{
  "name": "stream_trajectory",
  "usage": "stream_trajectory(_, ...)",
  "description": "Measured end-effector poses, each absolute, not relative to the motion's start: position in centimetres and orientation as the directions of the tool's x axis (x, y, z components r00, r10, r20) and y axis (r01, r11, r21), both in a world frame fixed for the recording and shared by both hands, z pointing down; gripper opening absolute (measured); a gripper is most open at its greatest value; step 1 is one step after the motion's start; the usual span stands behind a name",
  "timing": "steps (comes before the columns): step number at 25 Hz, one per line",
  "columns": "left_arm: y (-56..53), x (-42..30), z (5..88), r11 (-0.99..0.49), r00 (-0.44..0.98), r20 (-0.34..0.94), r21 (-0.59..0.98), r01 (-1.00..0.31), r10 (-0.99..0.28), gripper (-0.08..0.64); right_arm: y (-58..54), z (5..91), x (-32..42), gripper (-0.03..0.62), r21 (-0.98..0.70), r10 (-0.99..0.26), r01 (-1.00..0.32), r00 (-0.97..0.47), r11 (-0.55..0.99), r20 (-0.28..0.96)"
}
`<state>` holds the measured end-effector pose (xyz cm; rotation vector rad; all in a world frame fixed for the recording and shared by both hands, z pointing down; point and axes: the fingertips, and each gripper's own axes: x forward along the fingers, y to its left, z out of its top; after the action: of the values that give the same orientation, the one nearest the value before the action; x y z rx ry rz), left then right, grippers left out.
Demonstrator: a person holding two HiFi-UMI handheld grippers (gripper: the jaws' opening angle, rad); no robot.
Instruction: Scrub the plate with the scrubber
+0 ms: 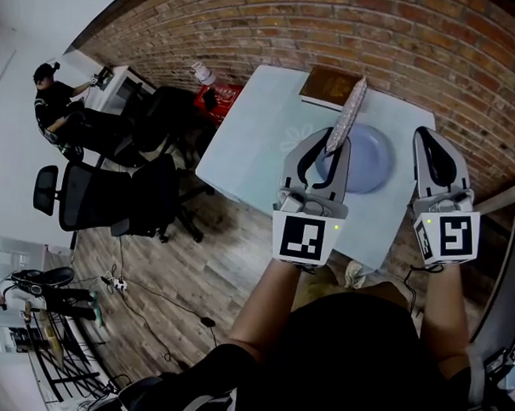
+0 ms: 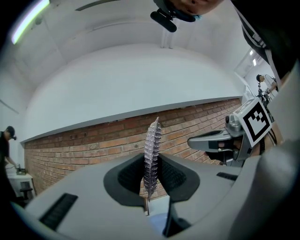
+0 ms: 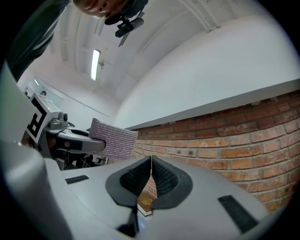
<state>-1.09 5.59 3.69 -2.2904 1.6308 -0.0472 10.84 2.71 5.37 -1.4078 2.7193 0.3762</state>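
Brick wall [image 1: 335,27] rises behind pale table [image 1: 255,149]; wood floor [image 1: 200,262] is seen below. Far left of plate [image 1: 371,166], seated person [image 1: 53,103] and black office chairs [image 1: 112,198] are seen. Left gripper [image 1: 332,150] is held at plate's left edge, jaws clamped on scrubber [image 1: 348,111]. Glittery silver pad is seen edge-on, pointed toward brown book [image 1: 327,87] laid just beyond plate. Plate is laid flat on table. Right gripper [image 1: 432,142] is held just right of plate, jaws pressed together, nothing between them.
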Motion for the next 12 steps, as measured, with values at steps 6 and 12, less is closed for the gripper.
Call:
stream_trajectory(6, 4.1, -1.5, 3.8, -0.336, 0.383, -0.164, -0.256, -0.907, -0.909, 0.078, 2.0, 5.9, 10.3, 0.037, 0.178, -0.821, -0.83, -0.553, 0.529, -0.142)
stream_trajectory(12, 1.3, -3.5, 5.3, -0.414, 0.456, -0.122, -0.266, -0.871, -0.882, 0.078, 0.2, 6.3, 8.6, 0.037, 0.156, -0.863, -0.868, -0.49, 0.471, -0.118)
